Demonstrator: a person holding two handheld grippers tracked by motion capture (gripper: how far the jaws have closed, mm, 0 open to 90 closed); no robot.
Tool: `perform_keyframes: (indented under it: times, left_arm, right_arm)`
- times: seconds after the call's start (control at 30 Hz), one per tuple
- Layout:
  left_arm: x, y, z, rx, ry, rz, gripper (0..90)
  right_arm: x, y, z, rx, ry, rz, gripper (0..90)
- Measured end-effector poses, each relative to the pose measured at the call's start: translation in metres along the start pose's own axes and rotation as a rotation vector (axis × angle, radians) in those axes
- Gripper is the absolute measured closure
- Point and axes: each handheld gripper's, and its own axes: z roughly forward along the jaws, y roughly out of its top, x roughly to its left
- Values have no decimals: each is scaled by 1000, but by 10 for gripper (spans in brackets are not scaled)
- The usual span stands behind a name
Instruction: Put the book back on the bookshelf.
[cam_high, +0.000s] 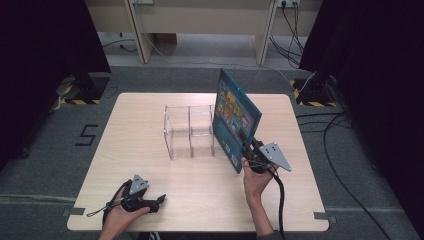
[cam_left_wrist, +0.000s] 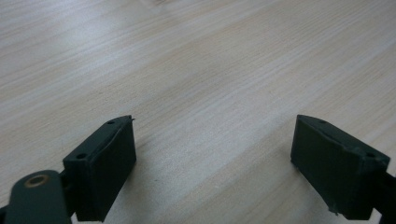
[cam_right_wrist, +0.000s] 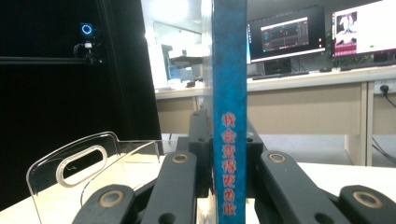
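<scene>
Right claw (cam_high: 248, 146) is clamped on the lower edge of a thin blue picture book with a colourful cover (cam_high: 235, 117), held upright above the pale wooden worktop (cam_high: 150, 175), just right of the clear acrylic two-slot holder (cam_high: 190, 131). Pinched so near one edge, the tall book could pivot or slip and strike the holder's wall. Both slots look empty; the left claw (cam_high: 159, 199) rests wide open on the worktop, holding nothing.

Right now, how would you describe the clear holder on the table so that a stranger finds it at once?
Look at the middle of the wooden table. There stands a clear plastic organizer, just left of the blue book clamped upright by the right gripper. It is see-through, with a divider making two open-topped compartments.
</scene>
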Motion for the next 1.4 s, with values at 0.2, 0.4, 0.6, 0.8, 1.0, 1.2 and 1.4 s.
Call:
perform_keyframes:
  times: [0.2,0.4,0.6,0.8,1.0,1.2,1.4]
  left_arm:
    - [0,0,0,-1,-1,0,129]
    - [0,0,0,-1,-2,1,129]
    - [0,0,0,-2,-2,0,129]
    - [0,0,0,-2,-2,0,129]
    - [0,0,0,-2,-2,0,129]
    - [0,0,0,-2,-2,0,129]
    - [0,0,0,-2,-2,-1,129]
  right_arm:
    - [-4,1,-3,17,-3,18,813]
    - [-5,2,-5,27,-22,6,800]
    - [-5,3,-6,45,-23,-6,777]
    - [-6,4,-10,68,-17,-21,762]
    - [-4,4,-13,73,-1,-29,730]
    - [-5,5,-16,81,4,-48,697]
    - [-7,8,-18,91,21,-55,672]
